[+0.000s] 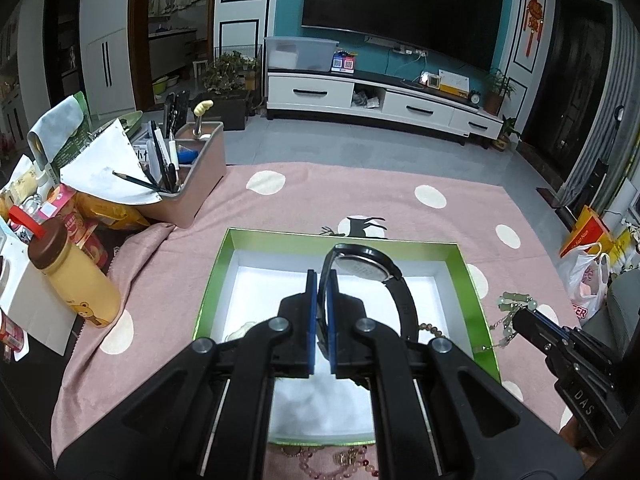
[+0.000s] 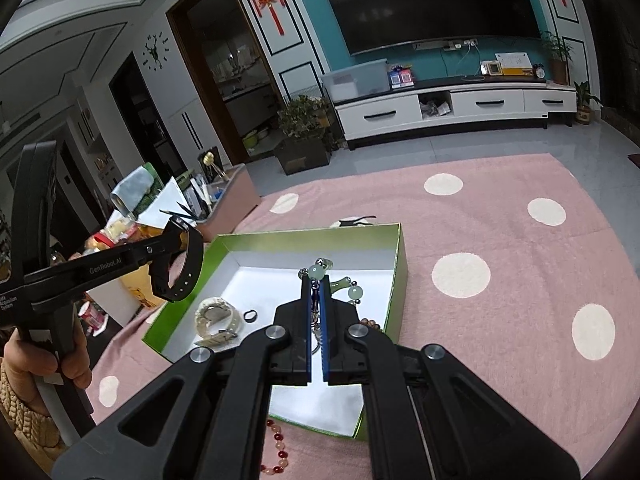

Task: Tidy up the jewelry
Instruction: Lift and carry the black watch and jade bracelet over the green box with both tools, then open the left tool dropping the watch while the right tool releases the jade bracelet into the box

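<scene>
Pinching black watch [image 1: 370,276] by strap, left gripper [image 1: 322,280] holds it raised above green box [image 1: 212,276]. Right gripper [image 2: 316,286] pressed on jade bead chain [image 2: 320,270], over box's right side. White watch [image 2: 216,320] and ring [image 2: 250,315] lie inside box, left part. Red bead bracelet [image 2: 276,446] on pink cloth [image 2: 500,240], near side of box. Organizer [image 1: 192,172] far left.

Both wrist views look down (closely) at the shared green box [image 1: 208,280] [image 2: 396,264]
</scene>
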Demonstrator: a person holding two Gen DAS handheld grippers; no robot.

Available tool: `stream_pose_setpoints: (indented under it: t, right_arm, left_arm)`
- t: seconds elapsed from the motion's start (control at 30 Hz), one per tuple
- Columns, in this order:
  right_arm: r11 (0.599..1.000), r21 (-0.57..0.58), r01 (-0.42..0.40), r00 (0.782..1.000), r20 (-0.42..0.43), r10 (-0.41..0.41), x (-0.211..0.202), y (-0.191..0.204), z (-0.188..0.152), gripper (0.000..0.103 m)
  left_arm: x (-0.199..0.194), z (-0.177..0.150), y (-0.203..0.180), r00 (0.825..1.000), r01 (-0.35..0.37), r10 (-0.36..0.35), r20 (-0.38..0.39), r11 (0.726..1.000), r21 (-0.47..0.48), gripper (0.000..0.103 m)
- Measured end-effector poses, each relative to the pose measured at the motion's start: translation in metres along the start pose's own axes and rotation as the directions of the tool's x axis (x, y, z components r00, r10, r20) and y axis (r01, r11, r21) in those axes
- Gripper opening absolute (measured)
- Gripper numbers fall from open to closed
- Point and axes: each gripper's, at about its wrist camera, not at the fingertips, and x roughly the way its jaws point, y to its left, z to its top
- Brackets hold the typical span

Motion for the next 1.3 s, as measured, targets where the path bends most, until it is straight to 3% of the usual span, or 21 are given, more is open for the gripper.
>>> stream_pose_setpoints:
  t: [0.6,0.87,1.3]
  right_arm:
    - [0.986,-0.112,0.124,0.983,-0.125,-0.138,0.064,0.016,-0.004,0.003]
    - [0.976,-0.152,0.159,0.965,-0.186,-0.186,0.086,0.021,-0.011,0.003]
    - [0.967,-0.182,0.179,0.954,-0.207,-0.215,0.096,0.019,-0.017,0.003]
  left_arm:
    - [0.079,-0.011,0.007,0.985,-0.063,0.060,-0.160,0.998,-0.010,0.004]
    - [0.091,-0.016,0.013,0.976,-0.092,0.087,-0.198,0.996,-0.019,0.004]
    - [0.104,-0.020,0.013,0.963,-0.120,0.115,-0.242,0.993,-0.004,0.006]
